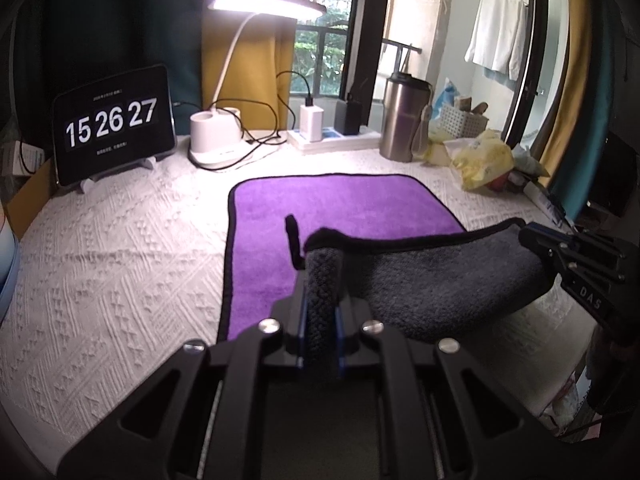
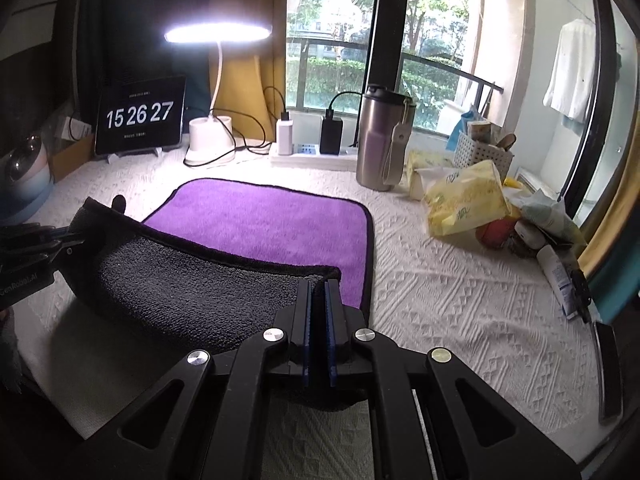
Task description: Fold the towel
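A towel, purple on top (image 1: 344,204) and grey underneath (image 1: 436,280), with black trim, lies on the white textured cloth. Its near edge is lifted off the table and sags between both grippers, grey side towards me. My left gripper (image 1: 320,280) is shut on the near left corner of the towel. My right gripper (image 2: 319,292) is shut on the near right corner; it also shows in the left wrist view (image 1: 532,236). In the right wrist view the purple side (image 2: 264,216) lies flat beyond the lifted grey fold (image 2: 180,280), and the left gripper (image 2: 76,240) is at the far left.
At the back stand a tablet clock (image 1: 114,122), a lit desk lamp (image 1: 218,136), a power strip with chargers (image 1: 332,136) and a steel tumbler (image 1: 404,116). Yellow bags (image 2: 464,200), a white basket (image 2: 484,152) and small clutter sit at the right.
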### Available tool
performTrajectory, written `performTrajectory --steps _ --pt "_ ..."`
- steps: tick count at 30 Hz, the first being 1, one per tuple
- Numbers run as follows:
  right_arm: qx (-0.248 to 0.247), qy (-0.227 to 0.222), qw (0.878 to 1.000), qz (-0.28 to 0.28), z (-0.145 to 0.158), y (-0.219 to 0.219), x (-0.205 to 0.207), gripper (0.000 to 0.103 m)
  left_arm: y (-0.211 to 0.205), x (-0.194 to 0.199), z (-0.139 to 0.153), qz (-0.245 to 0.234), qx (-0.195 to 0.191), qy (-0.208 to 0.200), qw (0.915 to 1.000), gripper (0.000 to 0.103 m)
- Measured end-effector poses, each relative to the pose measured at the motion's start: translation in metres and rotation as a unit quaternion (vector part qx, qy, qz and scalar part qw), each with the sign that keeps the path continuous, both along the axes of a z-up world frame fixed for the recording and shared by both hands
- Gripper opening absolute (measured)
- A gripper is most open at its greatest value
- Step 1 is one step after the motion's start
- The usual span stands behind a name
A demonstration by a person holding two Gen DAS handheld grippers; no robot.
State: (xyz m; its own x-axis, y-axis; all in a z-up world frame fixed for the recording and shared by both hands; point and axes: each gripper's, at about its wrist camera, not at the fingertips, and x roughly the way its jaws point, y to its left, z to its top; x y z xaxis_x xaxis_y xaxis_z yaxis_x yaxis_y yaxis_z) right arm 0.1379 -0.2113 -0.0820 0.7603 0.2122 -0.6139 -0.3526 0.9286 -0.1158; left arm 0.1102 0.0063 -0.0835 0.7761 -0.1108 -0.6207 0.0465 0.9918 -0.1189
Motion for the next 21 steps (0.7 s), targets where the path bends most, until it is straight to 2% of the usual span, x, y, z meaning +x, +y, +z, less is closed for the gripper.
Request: performTrajectory --steps 13,21 --pt "0.009 -0.030 1.000 -0.005 0.025 0.008 0.023 0.007 0.008 0.020 0.027 0.003 0.001 -0.040 0.9992 0.011" --pt "0.012 -0.041 0.999 -0.006 0.033 0.013 0.039 0.007 0.013 0.035 0.034 0.006 0.000 -0.049 0.9988 0.011"
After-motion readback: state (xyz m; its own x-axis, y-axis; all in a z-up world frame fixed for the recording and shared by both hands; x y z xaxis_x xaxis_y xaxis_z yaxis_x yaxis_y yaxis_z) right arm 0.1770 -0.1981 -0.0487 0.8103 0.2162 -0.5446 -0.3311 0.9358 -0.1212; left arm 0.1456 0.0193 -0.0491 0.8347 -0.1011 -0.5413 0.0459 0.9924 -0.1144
